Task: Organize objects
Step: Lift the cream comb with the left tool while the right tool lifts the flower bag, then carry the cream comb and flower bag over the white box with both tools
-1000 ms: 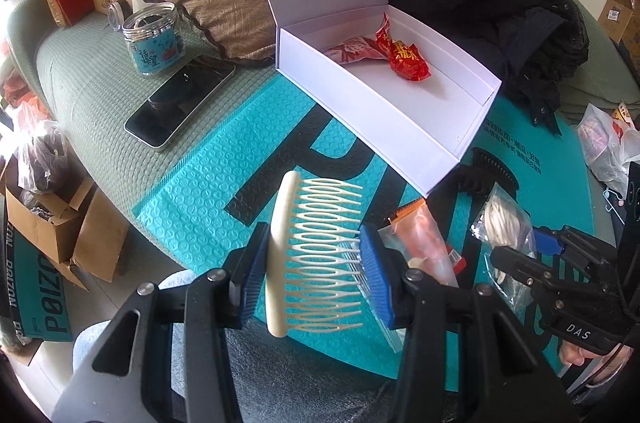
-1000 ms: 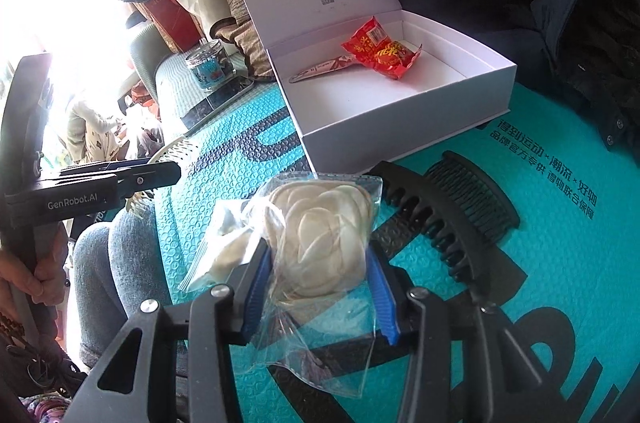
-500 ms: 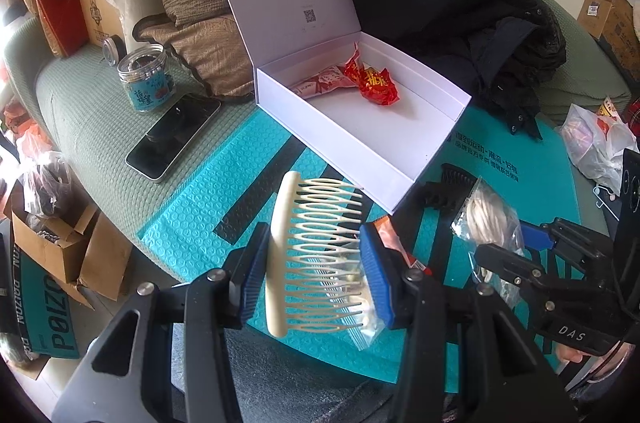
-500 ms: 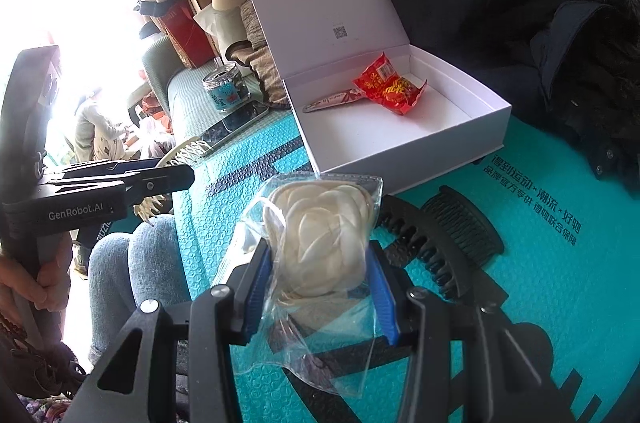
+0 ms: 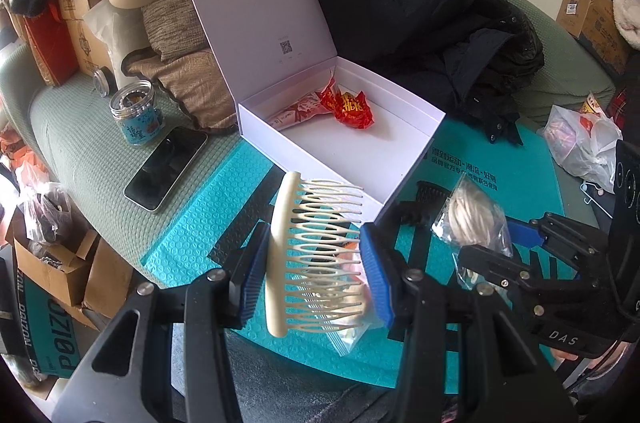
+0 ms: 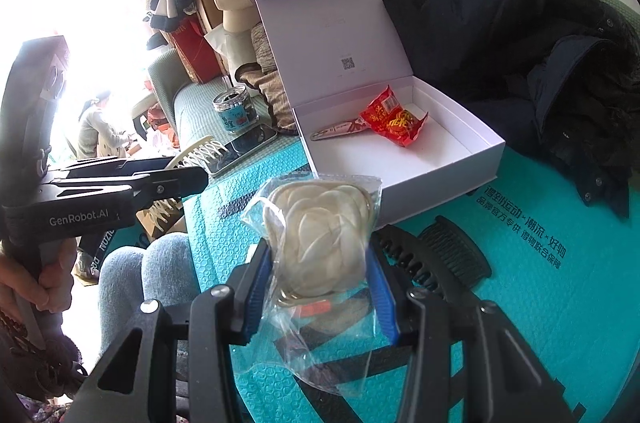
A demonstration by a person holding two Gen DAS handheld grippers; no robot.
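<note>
Cluttered sofa, teal mat (image 5: 192, 223); left gripper (image 5: 316, 265) clamping cream comb (image 5: 304, 255), right gripper (image 6: 320, 271) pinching bagged cream flower (image 6: 320, 235); open white box (image 6: 440, 159) beyond fingertips, likely destination.

"GenRobot.AI" stands on the left claw (image 6: 182, 179) — "DAS" on the right claw (image 5: 486, 243).

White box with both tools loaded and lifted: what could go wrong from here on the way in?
1. The left tool pinches the cream comb by spine and thin tooth tips; it may pivot or slip out.
2. The right tool squeezes a slick clear bag holding a cream flower piece; the bag could slide free.
3. Both tools head for one white box whose upright lid stands close; they may collide or knock it.
</note>
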